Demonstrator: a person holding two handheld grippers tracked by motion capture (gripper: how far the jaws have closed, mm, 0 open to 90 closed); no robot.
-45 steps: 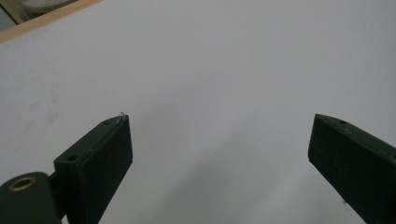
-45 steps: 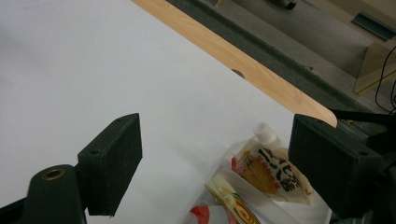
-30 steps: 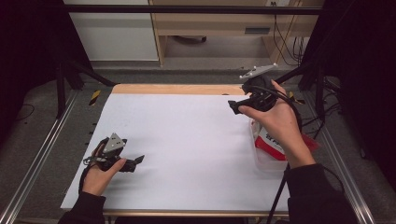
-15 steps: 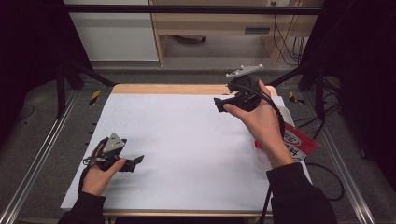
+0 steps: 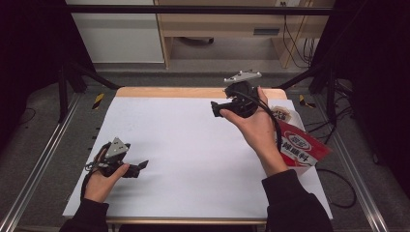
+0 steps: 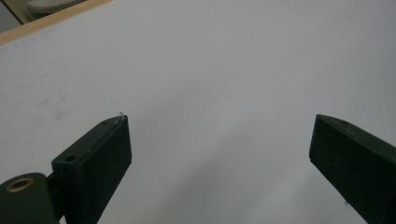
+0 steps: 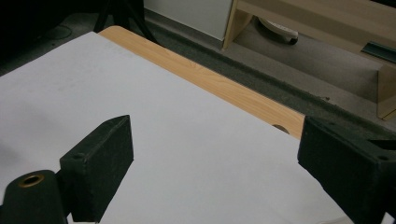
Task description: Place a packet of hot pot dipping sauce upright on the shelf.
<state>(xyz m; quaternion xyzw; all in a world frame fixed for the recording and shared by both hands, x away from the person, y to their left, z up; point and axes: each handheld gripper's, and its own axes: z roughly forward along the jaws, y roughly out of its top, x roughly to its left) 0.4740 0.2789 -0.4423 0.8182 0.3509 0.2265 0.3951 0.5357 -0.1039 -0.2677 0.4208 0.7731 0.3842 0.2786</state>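
Table (image 5: 193, 159), white sheet over a wooden top, bare under both grippers. Red-and-white snack bag (image 5: 300, 145) lies at the table's right edge, behind and below my right gripper (image 5: 216, 109), partly under that forearm; apart from the jaws, not touched.

Right gripper: held above the far right part of the sheet, jaws have just been opening and stand wide, nothing between them.

Left gripper (image 5: 143, 165): low at the near left of the sheet, jaws spread, nothing held; the bag is well apart from it, across the table.

Judgement on the bag: light, thin crinkly film, soft, likely slippery and crushable. I'd pinch a flat sealed end or corner, not the puffed middle.
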